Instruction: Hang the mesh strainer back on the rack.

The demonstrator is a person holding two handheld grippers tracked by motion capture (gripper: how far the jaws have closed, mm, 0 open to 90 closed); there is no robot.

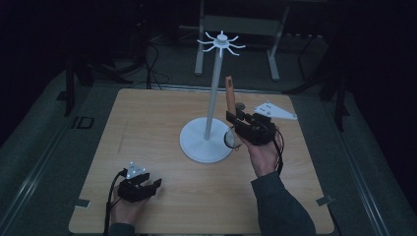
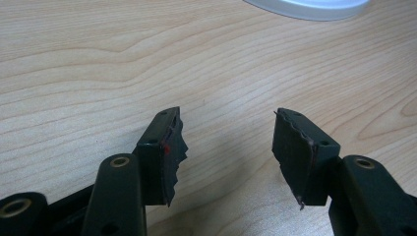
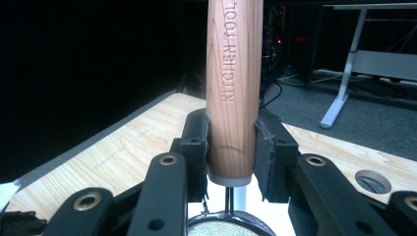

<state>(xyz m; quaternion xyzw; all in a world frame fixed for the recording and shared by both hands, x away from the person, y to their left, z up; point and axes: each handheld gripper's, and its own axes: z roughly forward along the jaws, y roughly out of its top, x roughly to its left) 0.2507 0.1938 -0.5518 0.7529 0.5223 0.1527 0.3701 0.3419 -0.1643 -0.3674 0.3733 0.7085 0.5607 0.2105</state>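
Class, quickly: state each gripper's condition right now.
Left gripper: open, holding nothing.
Right gripper: closed on the strainer's wooden handle.

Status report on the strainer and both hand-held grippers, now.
Right hand-held gripper shut on strainer handle, handle upright beside white stand. Left hand-held gripper open, nothing between jaws, low over table. Nothing in the way.
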